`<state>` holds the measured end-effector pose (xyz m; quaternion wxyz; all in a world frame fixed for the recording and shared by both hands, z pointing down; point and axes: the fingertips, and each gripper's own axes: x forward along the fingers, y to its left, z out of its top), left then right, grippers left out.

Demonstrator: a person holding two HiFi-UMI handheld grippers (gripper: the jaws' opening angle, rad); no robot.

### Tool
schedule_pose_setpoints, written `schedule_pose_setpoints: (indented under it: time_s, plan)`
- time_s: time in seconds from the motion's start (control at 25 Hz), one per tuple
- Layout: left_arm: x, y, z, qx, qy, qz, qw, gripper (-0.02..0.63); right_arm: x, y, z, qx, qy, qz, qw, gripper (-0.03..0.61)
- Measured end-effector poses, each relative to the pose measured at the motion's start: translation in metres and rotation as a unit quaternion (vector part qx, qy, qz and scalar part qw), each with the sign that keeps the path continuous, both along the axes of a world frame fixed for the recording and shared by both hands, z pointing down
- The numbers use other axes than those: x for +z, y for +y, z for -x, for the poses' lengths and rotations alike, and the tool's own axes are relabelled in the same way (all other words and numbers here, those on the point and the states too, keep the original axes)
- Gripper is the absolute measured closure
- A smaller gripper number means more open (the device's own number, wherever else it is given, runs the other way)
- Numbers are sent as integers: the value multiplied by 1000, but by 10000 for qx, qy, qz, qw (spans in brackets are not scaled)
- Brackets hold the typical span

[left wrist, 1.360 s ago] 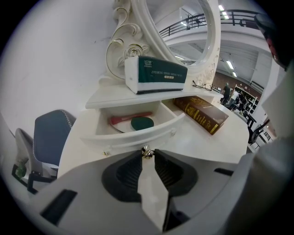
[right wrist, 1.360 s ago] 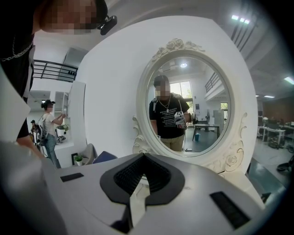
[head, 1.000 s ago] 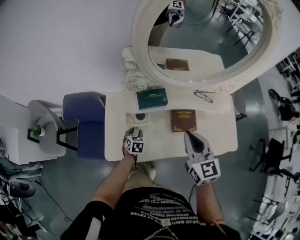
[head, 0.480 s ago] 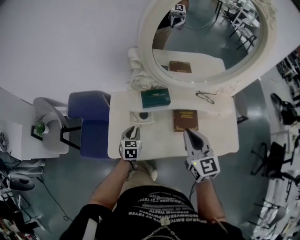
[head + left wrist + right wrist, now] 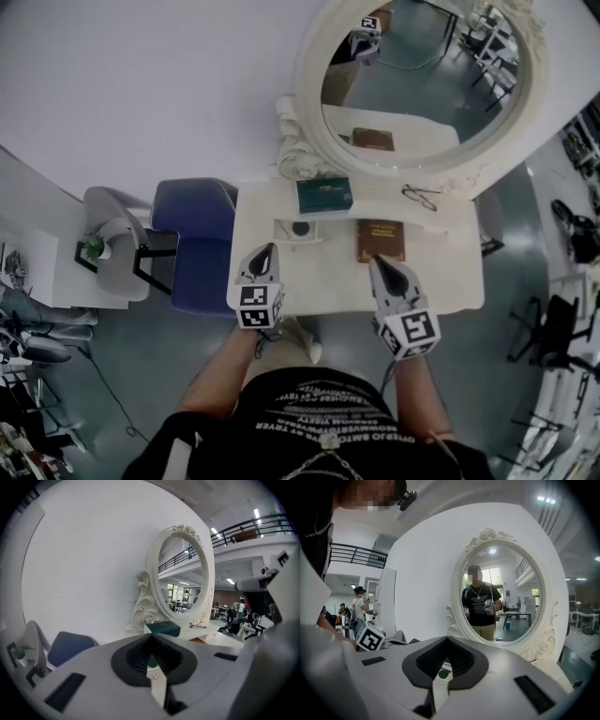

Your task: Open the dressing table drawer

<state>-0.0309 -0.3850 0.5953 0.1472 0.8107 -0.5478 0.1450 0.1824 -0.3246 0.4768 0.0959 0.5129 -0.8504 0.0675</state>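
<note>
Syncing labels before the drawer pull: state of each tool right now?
Left tool: closed, holding nothing.
Right tool: closed, holding nothing.

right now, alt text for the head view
From above: a person holds the left gripper and right gripper, both shut, over the front of a white dressing table with an oval mirror. A green box, brown book and glasses lie on it.

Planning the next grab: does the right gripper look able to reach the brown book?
Probably yes: the right gripper hovers by the near edge of the brown book, nothing between; its shut jaws must open first.
</note>
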Motion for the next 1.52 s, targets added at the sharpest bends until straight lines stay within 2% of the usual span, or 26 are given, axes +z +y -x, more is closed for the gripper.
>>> schedule_pose_setpoints:
  time_s: [0.44, 0.72, 1.0, 1.28, 1.52]
  plan:
    - [-122, 37, 2, 234, 280, -911, 9952, 611, -11, 24, 11, -130, -44, -169, 9998, 575]
    - [-175, 71, 2, 352, 152, -1424, 9891, 611, -20, 44, 15, -162, -5, -265, 9995, 575]
    - [-197, 97, 9, 335, 190, -1596, 9864, 611, -31, 62, 19, -159, 154, -436, 9988, 577]
    - [-199, 113, 12, 330, 146, -1576, 9868, 611, -31, 72, 21, -154, 64, -449, 9989, 575]
    - [-202, 120, 14, 304, 52, -1732, 9844, 611, -29, 77, 22, -153, 19, -442, 9989, 577]
